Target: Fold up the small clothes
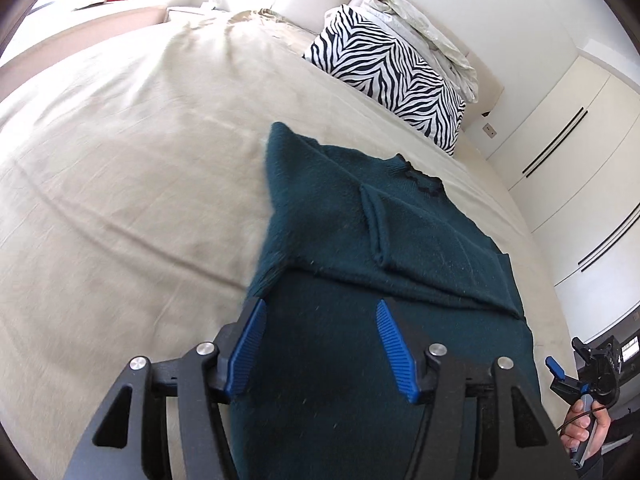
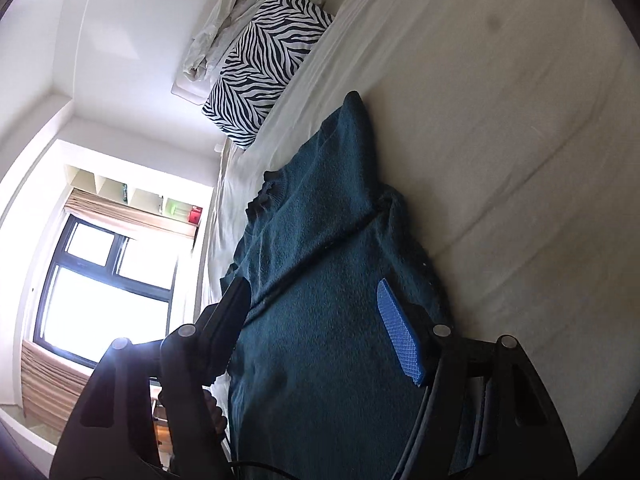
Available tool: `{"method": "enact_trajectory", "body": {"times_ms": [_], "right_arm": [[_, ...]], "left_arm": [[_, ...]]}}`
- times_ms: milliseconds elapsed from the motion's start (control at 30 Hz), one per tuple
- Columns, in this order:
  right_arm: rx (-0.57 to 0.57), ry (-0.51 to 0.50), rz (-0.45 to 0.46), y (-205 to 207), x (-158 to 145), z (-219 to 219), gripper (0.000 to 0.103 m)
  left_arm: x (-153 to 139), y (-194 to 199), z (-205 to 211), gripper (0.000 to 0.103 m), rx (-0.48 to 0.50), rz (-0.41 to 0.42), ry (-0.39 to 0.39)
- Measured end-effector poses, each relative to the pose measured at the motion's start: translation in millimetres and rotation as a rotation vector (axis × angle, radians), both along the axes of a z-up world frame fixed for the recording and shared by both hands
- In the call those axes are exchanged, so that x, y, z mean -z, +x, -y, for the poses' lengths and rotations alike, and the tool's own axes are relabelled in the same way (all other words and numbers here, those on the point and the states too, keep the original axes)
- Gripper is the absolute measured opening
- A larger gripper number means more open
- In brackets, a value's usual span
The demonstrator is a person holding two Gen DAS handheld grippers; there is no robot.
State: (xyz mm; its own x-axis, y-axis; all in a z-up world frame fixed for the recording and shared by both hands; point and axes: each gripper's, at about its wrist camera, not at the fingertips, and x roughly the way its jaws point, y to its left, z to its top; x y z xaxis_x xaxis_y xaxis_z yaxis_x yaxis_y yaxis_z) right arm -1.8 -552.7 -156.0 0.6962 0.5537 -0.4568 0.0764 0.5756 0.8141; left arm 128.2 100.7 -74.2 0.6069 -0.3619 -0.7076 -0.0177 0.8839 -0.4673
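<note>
Teal sweater (image 1: 400, 240) lies on the bed (image 1: 120, 200) with a sleeve folded in, and both the left claw (image 1: 320, 344) and the right claw (image 2: 316, 324) are wide and empty, so grab the bottom corners evenly next.

Black gripper (image 1: 320, 308), blue ribbed pads (image 1: 246, 354), silver screws.

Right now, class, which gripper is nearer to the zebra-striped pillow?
Neither clearly. The left gripper and right gripper both hover over the near end of the teal sweater, jaws open, with the pillow far beyond its collar.
</note>
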Motion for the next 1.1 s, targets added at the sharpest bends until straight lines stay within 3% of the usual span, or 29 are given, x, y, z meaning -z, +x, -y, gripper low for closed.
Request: {"method": "enact_trajectory", "body": {"times_ms": [100, 233, 400, 533, 833, 967, 1100], "right_arm": [[0.019, -0.037, -0.002, -51.7, 5.2, -6.5, 0.067], [0.040, -0.180, -0.002, -106.1, 3.0, -21.6, 0.067], [0.060, -0.243, -0.009, -151.7, 1.7, -31.2, 0.067], [0.066, -0.247, -0.003, -165.0, -2.4, -40.0, 0.067], [0.083, -0.337, -0.075, -193.2, -4.9, -38.1, 0.067], [0.090, -0.358, -0.135, -202.4, -1.0, -22.6, 0.067], [0.079, -0.306, -0.169, -212.3, 9.7, -9.6, 0.067]], "left_arm": [[7.1, -45.7, -11.4, 0.061, -0.010, -0.042, 0.019], [12.9, -92.4, -13.9, 0.061, -0.002, -0.059, 0.055], [7.9, -116.2, -8.8, 0.062, 0.012, -0.029, 0.080], [-0.5, -121.9, -4.5, 0.062, 0.036, -0.011, 0.072], [9.0, -162.3, -7.2, 0.063, 0.065, -0.070, 0.056], [11.1, -183.3, -10.6, 0.063, 0.097, -0.114, -0.004], [14.6, -197.2, -8.7, 0.063, 0.111, -0.153, -0.025]]}}
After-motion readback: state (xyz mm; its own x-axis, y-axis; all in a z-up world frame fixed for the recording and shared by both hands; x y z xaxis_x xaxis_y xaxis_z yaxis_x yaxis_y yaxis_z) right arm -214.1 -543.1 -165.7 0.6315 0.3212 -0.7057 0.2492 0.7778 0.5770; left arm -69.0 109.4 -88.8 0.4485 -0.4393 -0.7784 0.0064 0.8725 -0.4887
